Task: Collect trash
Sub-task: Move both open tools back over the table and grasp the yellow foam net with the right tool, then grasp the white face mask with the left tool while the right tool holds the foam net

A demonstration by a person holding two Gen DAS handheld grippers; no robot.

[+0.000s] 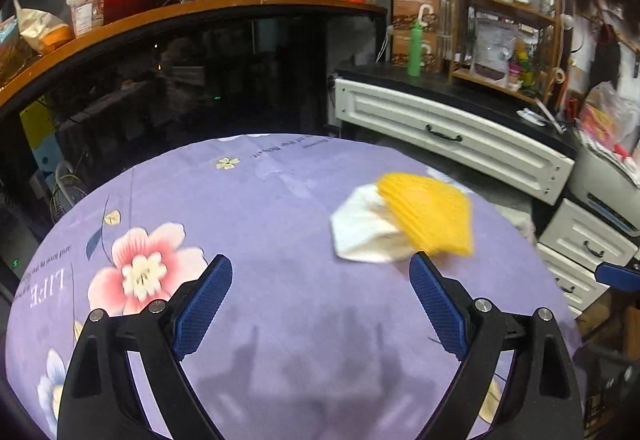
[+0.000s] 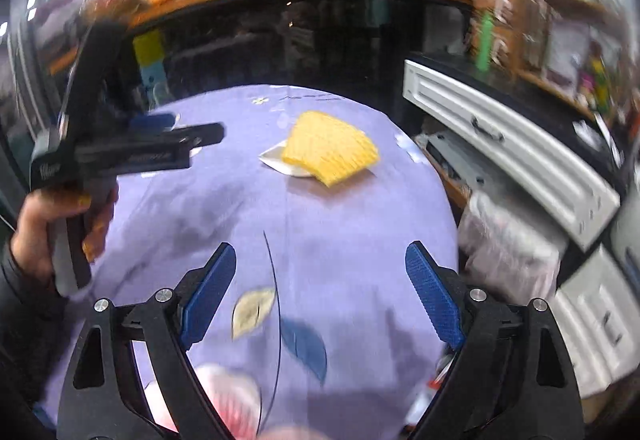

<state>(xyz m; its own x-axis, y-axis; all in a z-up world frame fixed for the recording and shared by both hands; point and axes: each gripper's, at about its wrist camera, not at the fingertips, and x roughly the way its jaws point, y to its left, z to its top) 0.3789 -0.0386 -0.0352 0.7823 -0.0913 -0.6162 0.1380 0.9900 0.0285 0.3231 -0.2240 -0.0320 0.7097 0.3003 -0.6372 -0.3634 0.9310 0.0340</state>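
A yellow ribbed paper piece lies on top of a white paper piece on the purple flowered tablecloth. My left gripper is open and empty, its right fingertip just in front of the papers. In the right wrist view the yellow piece and the white piece lie farther off at the table's far side. My right gripper is open and empty above the cloth. The left gripper, held by a hand, shows at the left.
A dark glass cabinet with an orange wooden top stands behind the table. White drawers run along the right. A pale plastic bag hangs by the table's right edge.
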